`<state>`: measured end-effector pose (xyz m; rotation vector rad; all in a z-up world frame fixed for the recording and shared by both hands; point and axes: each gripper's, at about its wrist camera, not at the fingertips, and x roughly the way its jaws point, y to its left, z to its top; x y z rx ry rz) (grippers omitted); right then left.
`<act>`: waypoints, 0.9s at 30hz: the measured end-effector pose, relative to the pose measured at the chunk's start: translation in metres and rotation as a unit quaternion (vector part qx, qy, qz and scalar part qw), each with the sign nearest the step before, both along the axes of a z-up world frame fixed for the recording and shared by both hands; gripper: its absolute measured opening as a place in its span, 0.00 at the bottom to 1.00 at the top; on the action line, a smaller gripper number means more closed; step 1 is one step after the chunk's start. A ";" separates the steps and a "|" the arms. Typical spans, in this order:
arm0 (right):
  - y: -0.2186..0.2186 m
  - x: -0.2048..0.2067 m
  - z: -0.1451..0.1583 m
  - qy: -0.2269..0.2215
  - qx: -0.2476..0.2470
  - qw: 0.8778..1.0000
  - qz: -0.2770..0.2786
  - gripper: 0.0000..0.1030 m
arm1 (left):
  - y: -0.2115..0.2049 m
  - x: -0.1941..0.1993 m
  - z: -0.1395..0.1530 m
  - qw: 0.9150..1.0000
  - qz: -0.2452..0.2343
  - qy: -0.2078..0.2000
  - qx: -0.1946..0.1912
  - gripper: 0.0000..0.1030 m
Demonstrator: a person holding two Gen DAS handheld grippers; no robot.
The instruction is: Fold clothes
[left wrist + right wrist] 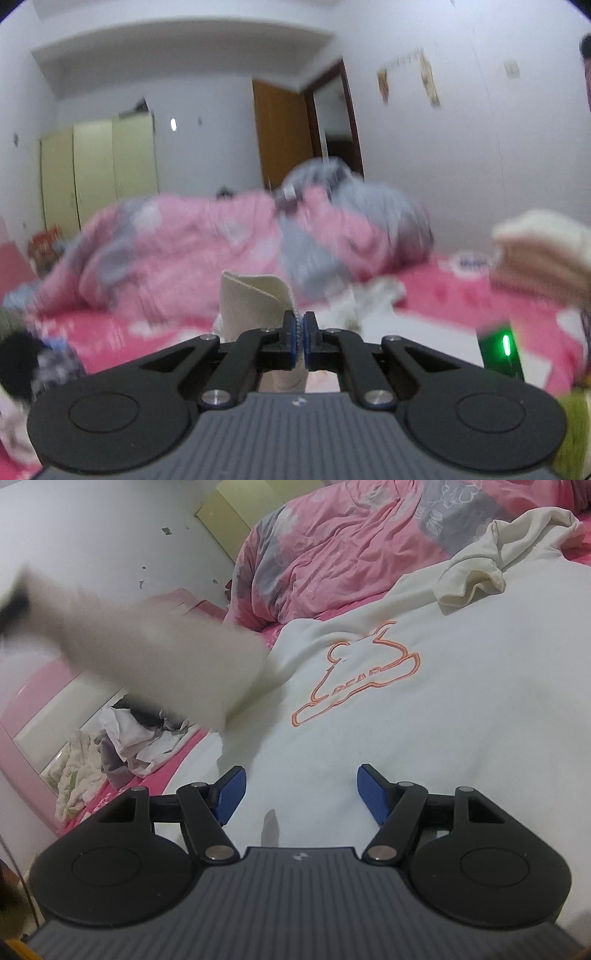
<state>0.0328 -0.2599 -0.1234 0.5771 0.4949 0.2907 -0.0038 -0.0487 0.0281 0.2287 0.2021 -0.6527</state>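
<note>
Bed with pink sheet (pixel 177 771) fills the lower part of both views; a pink and grey floral quilt (pixel 177 243) is heaped across the middle of the left wrist frame and in the upper centre of the right wrist frame. White sweatshirt (pixel 424 738) lies spread over the bed, taking up most of the right half of the right wrist frame, with an orange outline print (pixel 354 675) facing up near the frame centre. One cream ribbed cuff (pixel 469 583) lies crumpled at upper right, resting on the garment near the quilt's edge. The other sleeve (pixel 155 653) is raised off the bed and runs as a blurred pale band from the garment's shoulder toward the upper left of the frame; what holds its far end is too smeared to make out there, probably the other tool. Small pile of crumpled clothes (pixel 122 746) sits at lower left by the pink bed frame. Left wrist view is motion-blurred: pale green wardrobe (pixel 96 173) at left, brown door (pixel 284 133) at centre, folded cream stack (pixel 543 254) at right. Left gripper (pixel 300 332) is clenched on a ribbed cream cuff (pixel 255 299), the fabric standing up just left of the pinched blue pads. Right gripper (pixel 298 794) hovers low over the sweatshirt's body, jaws released and wide apart, nothing between them.
</note>
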 end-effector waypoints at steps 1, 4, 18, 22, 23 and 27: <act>0.000 0.000 0.000 0.000 0.000 1.000 0.000 0.65 | 0.001 0.000 -0.006 1.000 0.003 0.007 0.001 0.04; 0.000 0.000 0.000 0.000 0.000 1.000 0.000 0.65 | 0.004 0.002 -0.019 1.000 0.014 0.020 0.008 0.05; 0.002 0.000 0.001 0.002 -0.011 1.000 0.001 0.65 | 0.164 0.178 0.094 0.925 0.292 -0.163 0.182 0.05; 0.003 0.001 0.001 0.002 -0.013 1.000 0.001 0.65 | 0.240 0.241 0.092 0.882 0.407 -0.126 0.201 0.04; 0.003 0.001 0.001 0.002 -0.013 1.000 0.001 0.65 | 0.256 0.251 0.083 0.876 0.425 -0.107 0.202 0.05; 0.004 0.001 0.001 0.002 -0.016 1.000 0.002 0.66 | 0.304 0.267 0.038 0.860 0.469 -0.034 0.197 0.05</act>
